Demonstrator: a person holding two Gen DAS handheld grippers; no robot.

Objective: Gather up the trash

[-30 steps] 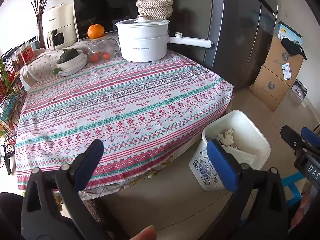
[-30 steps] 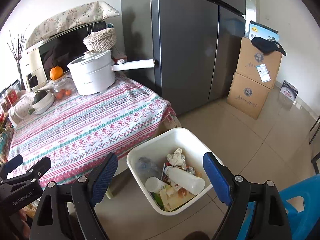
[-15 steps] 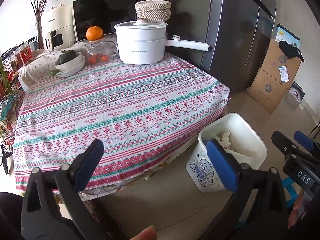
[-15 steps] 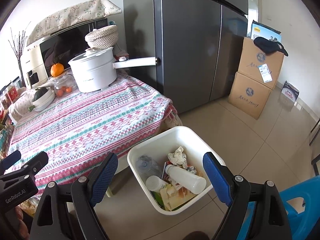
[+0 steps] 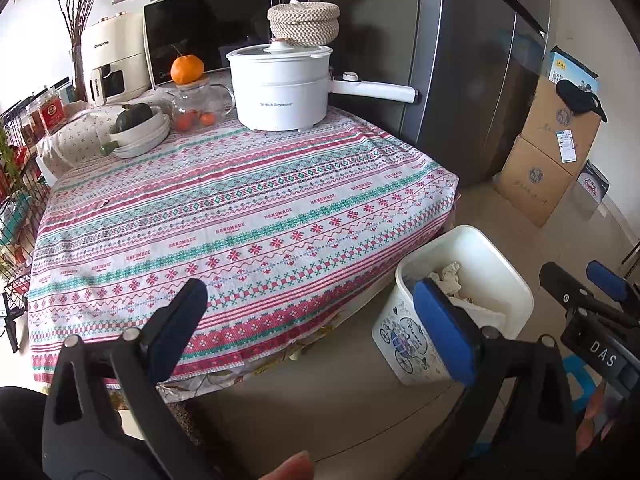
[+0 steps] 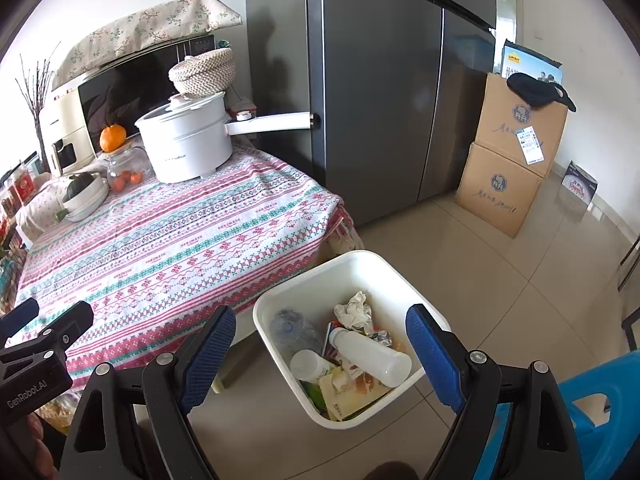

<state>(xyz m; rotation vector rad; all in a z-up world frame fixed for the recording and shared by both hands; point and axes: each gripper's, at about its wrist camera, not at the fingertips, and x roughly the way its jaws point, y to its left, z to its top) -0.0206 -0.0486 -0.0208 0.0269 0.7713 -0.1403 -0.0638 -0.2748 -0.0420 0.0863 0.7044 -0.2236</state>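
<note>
Both claws are spread wide and hold nothing. The right claw (image 6: 318, 344) hovers level above the white trash bin (image 6: 280, 312) on the floor at the table's (image 6: 168, 248) 4 o'clock corner. The left claw (image 5: 312, 320) faces the patterned tablecloth (image 5: 240, 216).

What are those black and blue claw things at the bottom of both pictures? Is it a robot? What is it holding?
No robot. A person holds a grabber tool in each hand, with a camera looking along its fingers. One picture comes from the left gripper, the other from the right gripper. Both are open and hold nothing. On the tablecloth stand a white electric pot, a glass jar with an orange on top, and a bowl. On the floor, the white trash bin holds a plastic bottle, crumpled paper and wrappers.
</note>
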